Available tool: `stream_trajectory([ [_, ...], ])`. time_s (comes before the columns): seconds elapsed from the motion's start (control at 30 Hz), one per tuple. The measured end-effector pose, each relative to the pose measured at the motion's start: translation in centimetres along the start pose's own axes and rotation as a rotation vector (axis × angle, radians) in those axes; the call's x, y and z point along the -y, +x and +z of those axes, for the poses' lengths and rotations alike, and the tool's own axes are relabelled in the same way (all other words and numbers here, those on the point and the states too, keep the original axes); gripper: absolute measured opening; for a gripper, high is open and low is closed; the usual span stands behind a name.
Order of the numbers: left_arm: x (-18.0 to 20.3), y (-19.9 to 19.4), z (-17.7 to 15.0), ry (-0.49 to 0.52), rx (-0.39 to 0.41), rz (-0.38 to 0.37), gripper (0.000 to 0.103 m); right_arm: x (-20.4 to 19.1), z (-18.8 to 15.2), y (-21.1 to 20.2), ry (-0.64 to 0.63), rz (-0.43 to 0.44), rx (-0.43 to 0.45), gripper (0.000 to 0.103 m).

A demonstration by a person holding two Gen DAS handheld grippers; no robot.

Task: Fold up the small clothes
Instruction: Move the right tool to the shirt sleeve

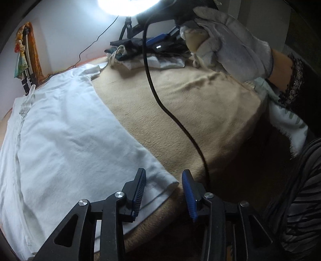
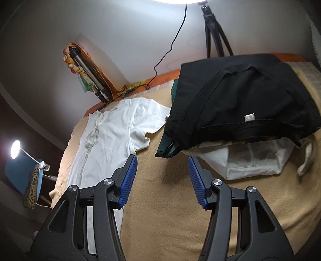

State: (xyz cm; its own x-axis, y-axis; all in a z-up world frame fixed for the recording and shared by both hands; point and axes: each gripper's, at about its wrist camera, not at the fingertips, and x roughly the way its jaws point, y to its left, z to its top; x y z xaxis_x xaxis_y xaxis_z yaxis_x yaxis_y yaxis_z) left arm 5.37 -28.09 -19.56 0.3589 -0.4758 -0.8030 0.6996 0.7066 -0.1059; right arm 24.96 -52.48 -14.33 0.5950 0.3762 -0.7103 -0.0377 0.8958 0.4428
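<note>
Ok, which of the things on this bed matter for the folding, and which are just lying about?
For the job:
- white shirt, spread flat
- left gripper, open at its hem corner
- right gripper, open
- black garment on the clothes pile

Lying about:
- black cable
- tripod
- desk lamp
- beige blanket

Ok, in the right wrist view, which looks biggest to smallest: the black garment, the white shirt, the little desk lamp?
1. black garment; nearness may exaggerate it.
2. white shirt, close behind.
3. desk lamp, far off, so really unsure.

harsh overhead lamp [image 1: 128, 6] glare, fisheye vignetting
</note>
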Motion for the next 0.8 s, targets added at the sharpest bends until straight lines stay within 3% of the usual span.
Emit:
stream_trajectory([
  [0.03, -0.2, 0.0, 0.0, 0.0, 0.01, 0.004, 0.029, -0.1, 0.0, 0.6, 0.001, 0.009, -0.01, 0.055],
  [0.1, -0.5, 0.1, 0.1, 0.006, 0.017, 0.001, 0.008, -0.3, 0.1, 2.0, 0.001, 0.027, -0.033, 0.055],
  [0.17, -1.4, 0.2, 0.3, -0.015, 0.018, -0.027, 0.001, -0.7, 0.2, 3.5, 0.004, 0.048, -0.057, 0.055],
  [0.4, -3.3, -2.6, 0.8, -0.141, 0.088, -0.104, 0.001, -1.8, 1.0, 9.5, 0.066, 0.092, -0.126, 0.055],
  [0.53, -3.7, -3.6, 0.9, -0.181, 0.119, -0.124, 0.001, -2.6, 1.2, 12.4, 0.12, 0.055, -0.129, 0.055],
  [0.73, -4.5, -3.8, 0.5, -0.232, 0.125, -0.172, 0.001, -3.2, 2.2, 14.2, 0.187, -0.003, -0.072, 0.055],
  [0.8, -4.6, -3.8, 0.3, -0.236, 0.125, -0.184, 0.001, -2.9, 2.7, 14.7, 0.217, 0.009, -0.065, 0.048],
])
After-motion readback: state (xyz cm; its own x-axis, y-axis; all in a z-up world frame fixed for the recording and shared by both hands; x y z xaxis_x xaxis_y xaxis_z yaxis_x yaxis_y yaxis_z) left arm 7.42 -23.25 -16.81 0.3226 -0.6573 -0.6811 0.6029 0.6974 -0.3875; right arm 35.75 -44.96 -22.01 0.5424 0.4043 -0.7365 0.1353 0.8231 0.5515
